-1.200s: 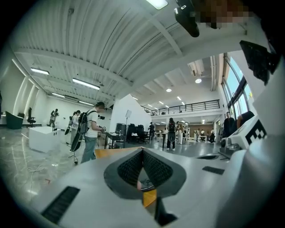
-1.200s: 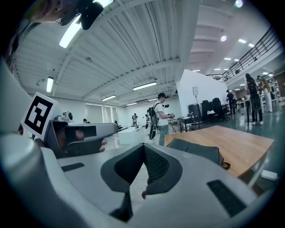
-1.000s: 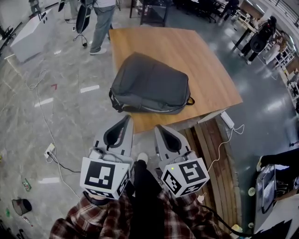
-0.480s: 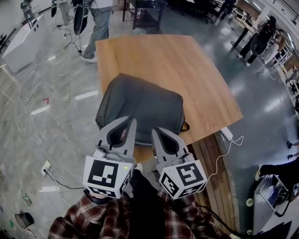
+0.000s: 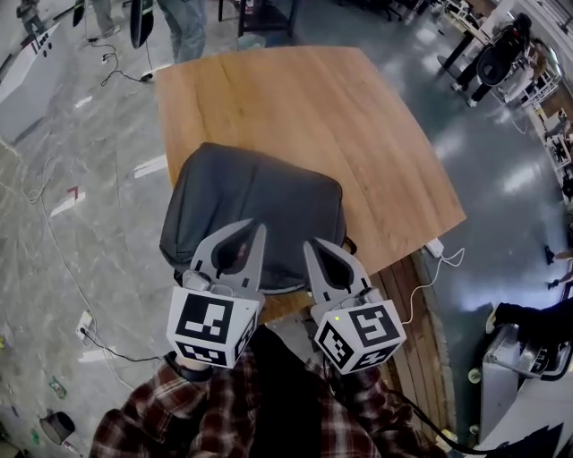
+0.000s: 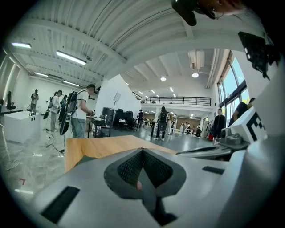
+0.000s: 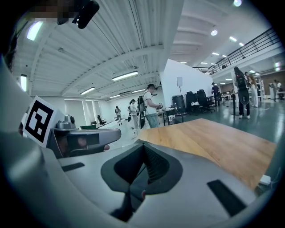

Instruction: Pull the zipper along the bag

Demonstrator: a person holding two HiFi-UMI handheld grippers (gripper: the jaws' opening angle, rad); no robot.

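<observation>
You're holding the left gripper [image 5: 255, 234] and right gripper [image 5: 312, 249] pinched shut and empty, bag [image 5: 260, 192] just below their tips, presumably hunting for the zipper.

Left gripper [image 5: 253, 231] and right gripper [image 5: 312, 246] covering near edge of bag [image 5: 260, 188] in head view; zipper too small to tell. Gripper bodies blocking bag in both gripper views. Top edge cropping person [image 5: 186, 22] beyond table [image 5: 295, 98].
</observation>
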